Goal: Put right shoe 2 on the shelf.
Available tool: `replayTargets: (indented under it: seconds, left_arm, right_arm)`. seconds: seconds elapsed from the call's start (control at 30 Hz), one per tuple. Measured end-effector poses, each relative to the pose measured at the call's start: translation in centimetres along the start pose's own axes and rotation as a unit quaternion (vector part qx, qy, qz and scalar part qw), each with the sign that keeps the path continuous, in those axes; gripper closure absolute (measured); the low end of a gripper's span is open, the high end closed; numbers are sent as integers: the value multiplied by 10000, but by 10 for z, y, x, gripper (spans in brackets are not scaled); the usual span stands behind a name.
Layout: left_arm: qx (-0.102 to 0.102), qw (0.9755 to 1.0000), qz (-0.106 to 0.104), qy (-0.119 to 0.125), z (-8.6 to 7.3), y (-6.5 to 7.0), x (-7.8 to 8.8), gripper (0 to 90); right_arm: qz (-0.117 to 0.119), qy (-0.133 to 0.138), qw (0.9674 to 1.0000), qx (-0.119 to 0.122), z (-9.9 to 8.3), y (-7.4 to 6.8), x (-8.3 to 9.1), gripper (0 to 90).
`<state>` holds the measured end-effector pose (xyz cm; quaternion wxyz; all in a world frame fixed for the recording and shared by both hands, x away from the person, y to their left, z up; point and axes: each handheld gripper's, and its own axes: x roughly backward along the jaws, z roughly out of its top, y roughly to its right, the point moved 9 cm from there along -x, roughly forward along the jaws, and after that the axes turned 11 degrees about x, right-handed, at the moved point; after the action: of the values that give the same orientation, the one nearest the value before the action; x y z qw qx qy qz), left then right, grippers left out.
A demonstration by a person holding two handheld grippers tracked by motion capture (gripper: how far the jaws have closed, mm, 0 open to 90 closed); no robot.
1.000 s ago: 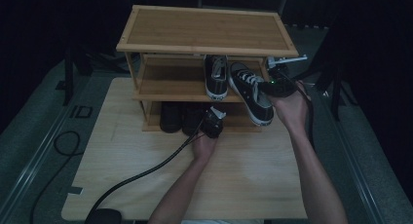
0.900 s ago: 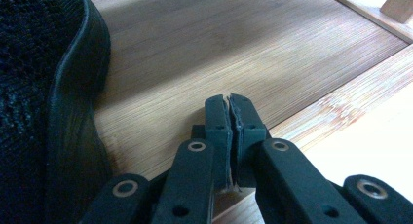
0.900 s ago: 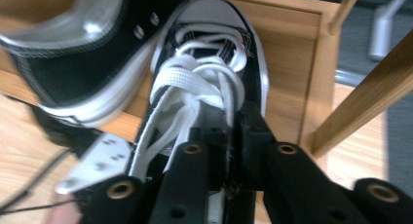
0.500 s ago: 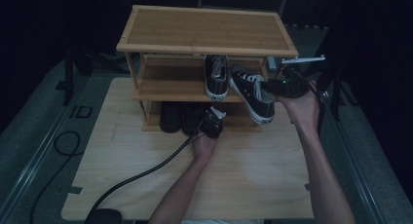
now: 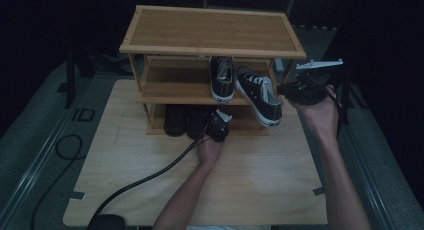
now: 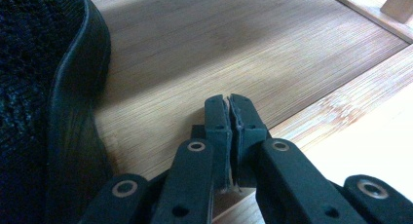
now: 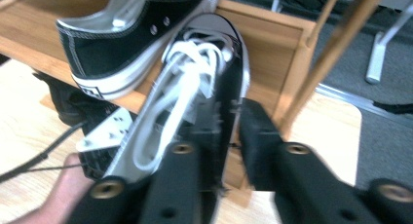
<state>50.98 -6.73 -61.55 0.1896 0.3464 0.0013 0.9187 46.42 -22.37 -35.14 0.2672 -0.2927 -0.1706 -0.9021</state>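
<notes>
Room left on middle shelf, right side crowded
Two sneakers (image 5: 257,92) fill the rack's (image 5: 210,27) right half; dark shoes (image 5: 185,121) block the bottom shelf's left; table (image 5: 250,180) front lies free.

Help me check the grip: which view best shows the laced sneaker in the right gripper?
The right gripper view: the laced sneaker sits close, its side wall between the fingers. The high view shows it small.

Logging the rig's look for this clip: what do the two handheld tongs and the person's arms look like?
Both tongs have black jaws built from linked bars with round silver rivets. The left tongs trail a thick black cable across the table toward the near edge. The right tongs carry a pale grey three-cornered plate on top. Both forearms are bare, with no sleeves showing.
</notes>
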Motion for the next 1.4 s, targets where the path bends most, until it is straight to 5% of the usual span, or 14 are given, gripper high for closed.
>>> replayTargets:
  seconds: [0.07, 0.27, 0.8, 1.3, 1.4]
  left_arm:
    - [-3, 10000, 0, 2, 0, 0, 0, 873]
    - [-4, 10000, -2, 3, 0, 0, 0, 874]
    - [-7, 10000, -10, 1, 0, 0, 0, 875]
    - [2, 10000, -7, 4, 0, 0, 0, 875]
    - [2, 10000, -6, 3, 0, 0, 0, 875]
  right_arm:
    - [-43, -79, 10000, -11, -3, 4, 2, 897]
    - [-84, -324, 9994, 71, -17, 6, 6, 900]
    - [263, -734, 9963, 373, -62, -22, 15, 900]
    - [493, -692, 9943, 645, -82, -54, 25, 900]
    - [389, -706, 9943, 692, -82, -54, 22, 900]
